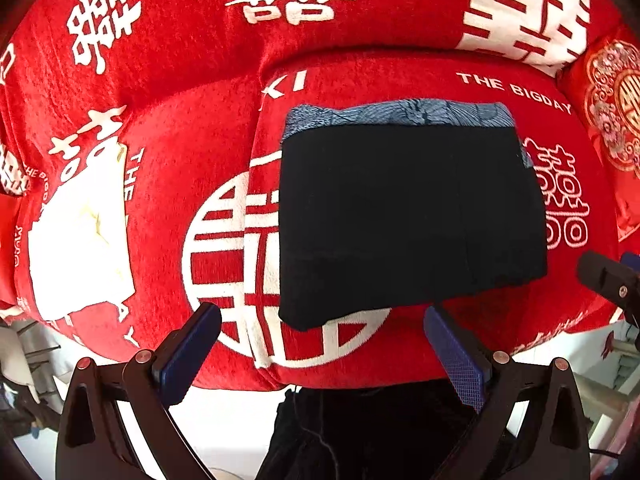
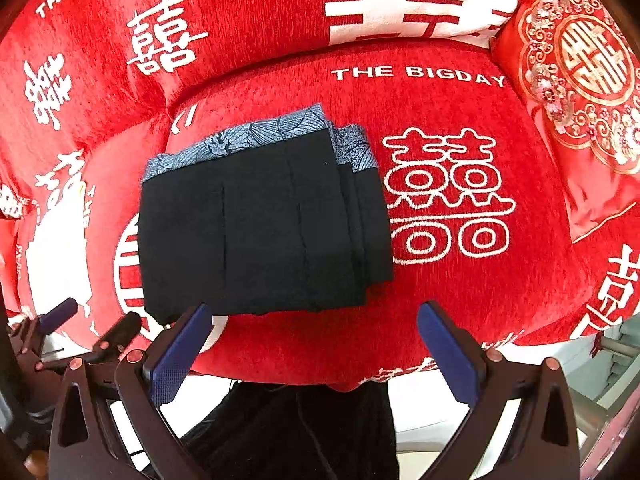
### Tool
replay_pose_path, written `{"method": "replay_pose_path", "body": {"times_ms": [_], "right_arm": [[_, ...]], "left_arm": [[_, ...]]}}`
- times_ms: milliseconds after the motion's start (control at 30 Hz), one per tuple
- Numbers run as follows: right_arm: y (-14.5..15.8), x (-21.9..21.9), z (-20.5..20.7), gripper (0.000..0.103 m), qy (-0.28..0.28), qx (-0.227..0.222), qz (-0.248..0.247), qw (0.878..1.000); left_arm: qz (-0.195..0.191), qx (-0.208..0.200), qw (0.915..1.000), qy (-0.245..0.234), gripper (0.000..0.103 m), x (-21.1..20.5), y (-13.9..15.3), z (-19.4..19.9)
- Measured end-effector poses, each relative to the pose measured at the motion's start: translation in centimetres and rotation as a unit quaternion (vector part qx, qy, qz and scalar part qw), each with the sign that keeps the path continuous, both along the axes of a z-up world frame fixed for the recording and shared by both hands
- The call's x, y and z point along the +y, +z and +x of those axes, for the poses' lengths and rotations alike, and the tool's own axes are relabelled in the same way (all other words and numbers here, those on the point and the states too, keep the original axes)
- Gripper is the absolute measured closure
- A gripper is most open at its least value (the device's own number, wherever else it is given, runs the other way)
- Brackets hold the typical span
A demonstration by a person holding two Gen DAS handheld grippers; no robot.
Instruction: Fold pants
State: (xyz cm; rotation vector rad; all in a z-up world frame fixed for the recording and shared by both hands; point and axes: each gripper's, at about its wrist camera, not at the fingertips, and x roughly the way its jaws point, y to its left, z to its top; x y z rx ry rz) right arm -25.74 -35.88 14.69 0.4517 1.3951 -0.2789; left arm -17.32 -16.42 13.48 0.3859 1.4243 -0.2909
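Note:
Dark pants (image 1: 408,216) lie folded in a flat rectangular stack on the red sofa seat (image 1: 472,92), a blue-grey patterned band along the far edge. In the right wrist view the same pants (image 2: 260,224) show stepped layers at their right side. My left gripper (image 1: 324,328) hangs above the near edge of the seat, open, nothing between its blue pads. My right gripper (image 2: 316,324) is open too and holds nothing, just in front of the stack's near edge. Part of the right gripper (image 1: 608,276) shows at the right edge of the left wrist view.
A white folded cloth (image 1: 80,240) lies on the left seat cushion. A red embroidered pillow (image 2: 576,92) leans at the sofa's right end. A person's dark clothing (image 2: 300,432) fills the space below the seat edge, over a pale floor (image 1: 224,420).

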Motion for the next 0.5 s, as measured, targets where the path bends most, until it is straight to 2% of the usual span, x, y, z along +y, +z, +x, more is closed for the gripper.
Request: {"method": "replay_pose_path", "body": {"times_ms": [267, 500], "right_arm": [[0.6, 0.4, 0.0, 0.000, 0.005, 0.008, -0.011, 1.000], [1.3, 1.8, 1.0, 0.000, 0.034, 0.013, -0.032, 0.999]], "left_arm": [[0.003, 0.000, 1.0000, -0.007, 0.001, -0.2, 0.7, -0.6], [-0.002, 0.004, 1.0000, -0.005, 0.001, 0.2, 1.0, -0.4]]}}
